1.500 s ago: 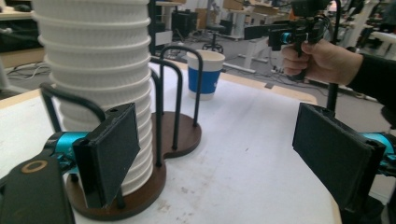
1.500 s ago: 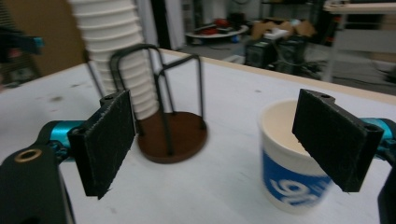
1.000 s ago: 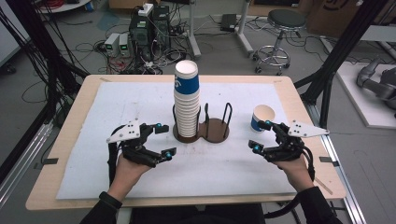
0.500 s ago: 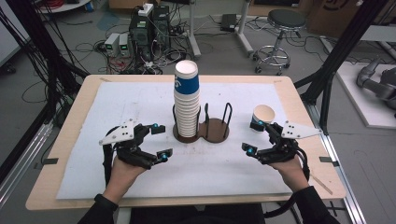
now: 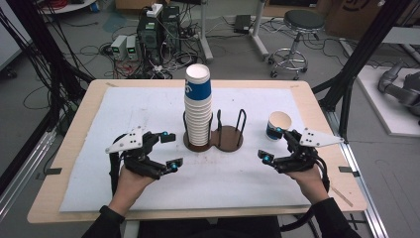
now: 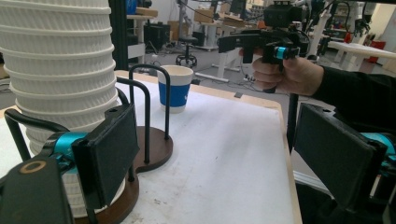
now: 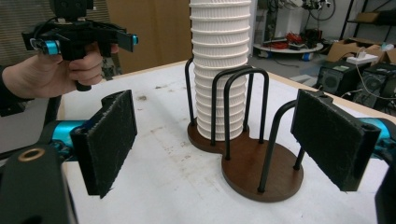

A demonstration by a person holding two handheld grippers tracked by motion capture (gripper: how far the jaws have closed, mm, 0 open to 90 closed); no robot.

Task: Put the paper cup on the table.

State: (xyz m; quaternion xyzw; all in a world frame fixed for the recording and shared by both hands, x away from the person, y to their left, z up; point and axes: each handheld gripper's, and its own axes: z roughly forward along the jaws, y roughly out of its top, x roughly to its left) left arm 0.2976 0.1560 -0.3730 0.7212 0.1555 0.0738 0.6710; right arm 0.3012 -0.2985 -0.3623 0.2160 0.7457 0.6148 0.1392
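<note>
Hovering with nothing gripped; the cup work looks barely begun.
Left gripper (image 5: 168, 149) and right gripper (image 5: 272, 145) both gape empty; stack (image 5: 198, 106) fills the holder (image 5: 230, 139) mid-table; lone cup (image 5: 278, 126) waits near the right edge.

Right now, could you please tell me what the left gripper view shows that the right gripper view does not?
Left gripper view: the single blue-banded cup standing on the white mat beyond the brown holder, and the right tool in its hand. Right gripper view: the left tool in its hand, and the holder's empty slot in full. Both: the cup stack in the holder on the mat.
</note>
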